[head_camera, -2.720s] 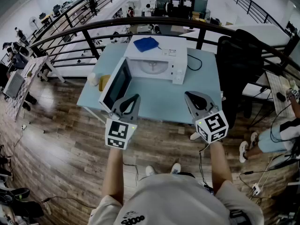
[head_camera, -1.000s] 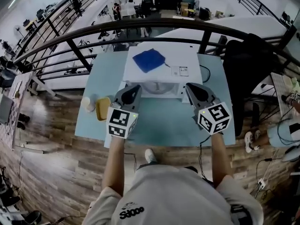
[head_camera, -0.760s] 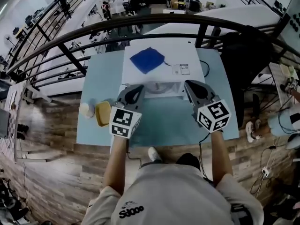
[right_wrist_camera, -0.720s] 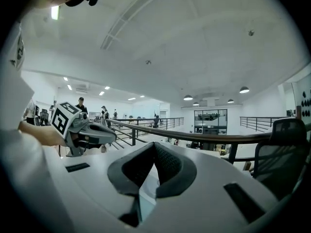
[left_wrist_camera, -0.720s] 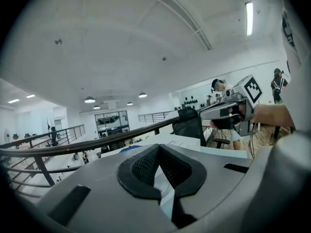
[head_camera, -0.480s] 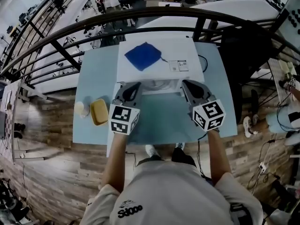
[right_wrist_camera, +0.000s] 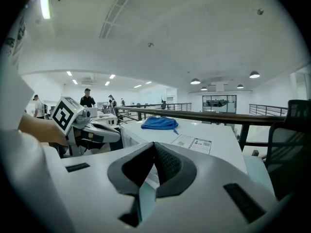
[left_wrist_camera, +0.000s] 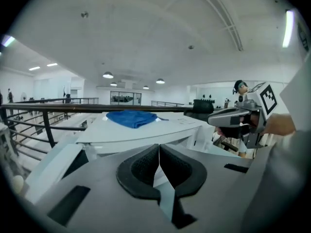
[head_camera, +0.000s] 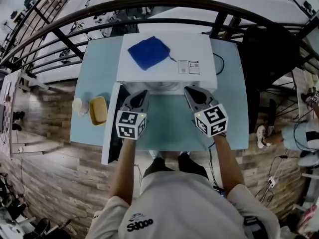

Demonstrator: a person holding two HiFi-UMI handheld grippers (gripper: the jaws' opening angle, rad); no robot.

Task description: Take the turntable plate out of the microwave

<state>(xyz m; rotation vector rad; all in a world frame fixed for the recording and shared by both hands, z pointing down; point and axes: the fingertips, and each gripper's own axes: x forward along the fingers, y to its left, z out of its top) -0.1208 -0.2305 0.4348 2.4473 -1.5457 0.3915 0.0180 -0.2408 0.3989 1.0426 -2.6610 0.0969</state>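
1. Setting: a pale blue surface (head_camera: 169, 128) stands against a dark railing (head_camera: 149, 4), seen steeply from above, with an open hall beyond.
2. Turntable plate (head_camera: 153, 87): we see only a pale sliver of it under the front edge of the microwave's top. It lies inside the cavity and is not yet taken out.
3. Microwave (head_camera: 197, 46): a white box on the surface, its mouth facing the person. Its door (head_camera: 110, 128) hangs open to the left, and a blue cloth (head_camera: 148, 53) lies on its top.
4. Left claw (head_camera: 141, 93): jaws together with nothing between them. It sits just before the left part of the mouth, beside the open door.
5. Right claw (head_camera: 189, 90): jaws together and likewise empty, just before the right part of the mouth.
6. Governing relation: the plate lies ahead of both claws, between their two lines and deeper in the cavity. We judge neither hand clearly nearer. A round plate offers no long axis, so its near rim is the part to take, and the jaws must part first.
7. Periphery: a yellow container (head_camera: 98, 110) and a small pale cup (head_camera: 77, 105) rest near the surface's left edge, well apart from the mouth.
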